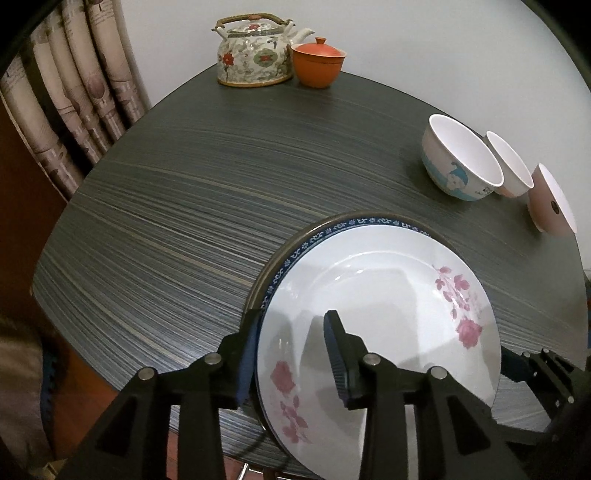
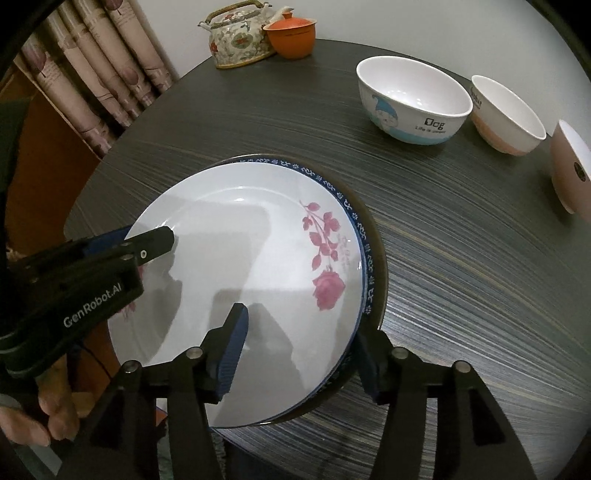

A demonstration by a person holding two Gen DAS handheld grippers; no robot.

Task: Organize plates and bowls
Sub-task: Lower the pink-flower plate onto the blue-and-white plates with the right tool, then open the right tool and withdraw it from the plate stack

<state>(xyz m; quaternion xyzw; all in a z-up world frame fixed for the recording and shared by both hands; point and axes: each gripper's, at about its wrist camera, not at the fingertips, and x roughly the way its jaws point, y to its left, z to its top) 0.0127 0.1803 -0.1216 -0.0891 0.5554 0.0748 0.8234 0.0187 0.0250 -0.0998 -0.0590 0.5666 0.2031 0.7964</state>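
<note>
Rose plate (image 2: 258,258) set on blue-rim plate (image 2: 364,236); L gripper (image 1: 291,350) & R gripper (image 2: 306,354) spread, straddling rims, pads clear. Next, prob: back off, go stack bowls (image 2: 410,99).

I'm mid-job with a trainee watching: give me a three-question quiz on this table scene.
1. True or false: the rose plate lies on the blue-rimmed plate.
2. How many bowls stand to the right of the plates?
3. Which is nearest the teapot? A) orange lidded cup B) cartoon bowl C) curtain-side chair

Key: 1 true; 2 three; 3 A.
</note>
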